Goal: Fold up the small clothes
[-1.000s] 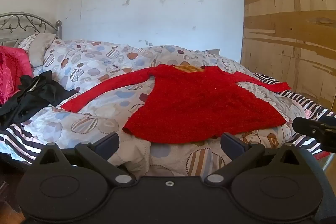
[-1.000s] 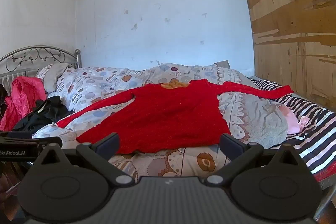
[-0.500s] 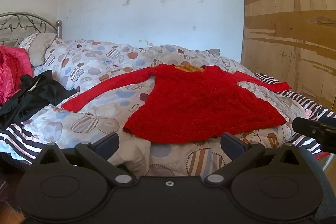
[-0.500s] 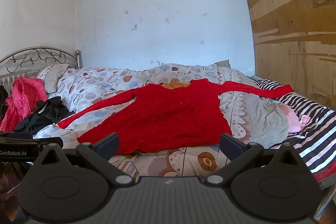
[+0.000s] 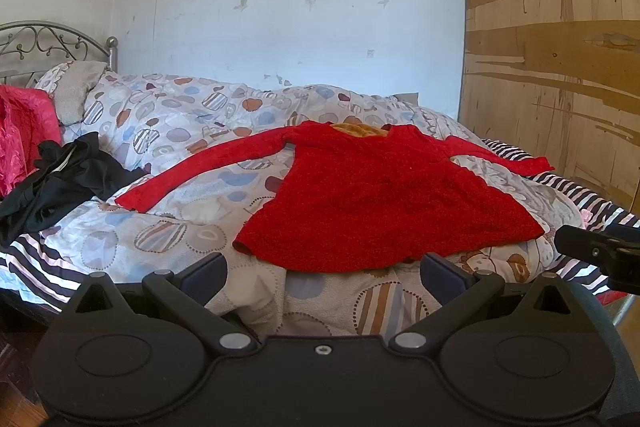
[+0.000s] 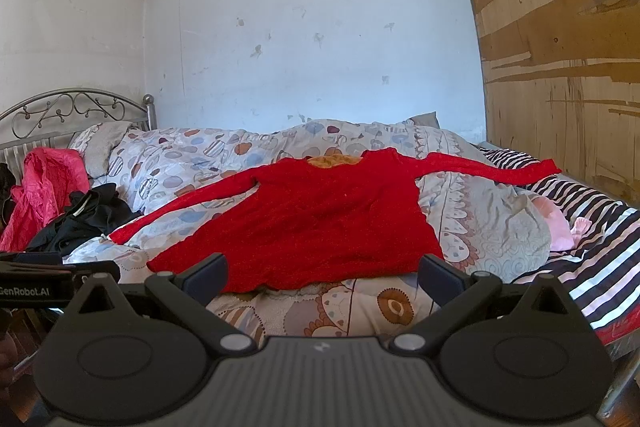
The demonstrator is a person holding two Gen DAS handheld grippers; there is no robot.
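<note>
A red long-sleeved top [image 5: 380,203] lies flat on the patterned quilt [image 5: 168,227], both sleeves spread out, hem toward me; it also shows in the right wrist view [image 6: 316,223]. An orange lining shows at its neck [image 5: 360,129]. My left gripper [image 5: 323,273] is open and empty, held just short of the hem. My right gripper [image 6: 322,273] is open and empty, also near the hem. The tip of the right gripper [image 5: 592,251] shows at the right edge of the left wrist view.
A black garment [image 5: 64,179] and a pink one [image 5: 24,131] lie heaped at the left by the metal headboard [image 6: 72,111]. A striped sheet [image 6: 592,267] with a pale pink item [image 6: 560,223] lies at the right. A wooden panel [image 5: 560,67] stands at the right.
Both grippers have drifted very slightly; the view has barely shifted. The top has not moved and both grippers stay open.
</note>
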